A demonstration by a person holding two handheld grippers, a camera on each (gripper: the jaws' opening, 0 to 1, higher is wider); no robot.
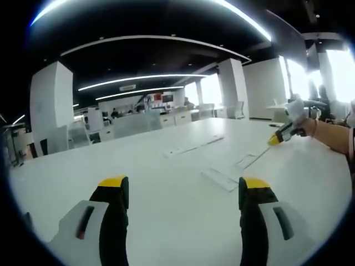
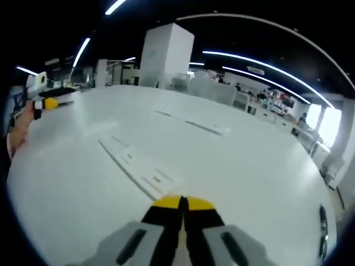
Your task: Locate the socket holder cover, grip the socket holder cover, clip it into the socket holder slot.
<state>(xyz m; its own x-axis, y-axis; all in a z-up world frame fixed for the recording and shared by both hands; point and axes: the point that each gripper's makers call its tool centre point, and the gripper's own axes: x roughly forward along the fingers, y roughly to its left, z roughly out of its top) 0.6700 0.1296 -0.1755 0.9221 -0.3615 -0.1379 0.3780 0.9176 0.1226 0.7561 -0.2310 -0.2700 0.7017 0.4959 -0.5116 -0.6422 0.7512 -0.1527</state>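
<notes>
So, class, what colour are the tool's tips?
Yellow tips, clearest in the left gripper view.

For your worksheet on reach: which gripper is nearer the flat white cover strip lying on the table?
Right. The right gripper sits just short of the strip, jaws closed. The left gripper hangs farther back, jaws open, with bare table before the strip.

Socket holder cover (image 1: 219, 179): flat, pale, nearly desk-coloured rectangular plate, lying loose on the white desk (image 1: 166, 188), just beside the slot strip.
Socket holder slot (image 2: 138, 164): long, narrow recessed strip set flush in the desk, running diagonally, with small rectangular openings along it.
Contact: cover lies flat, ungripped, outside the slot.
</notes>
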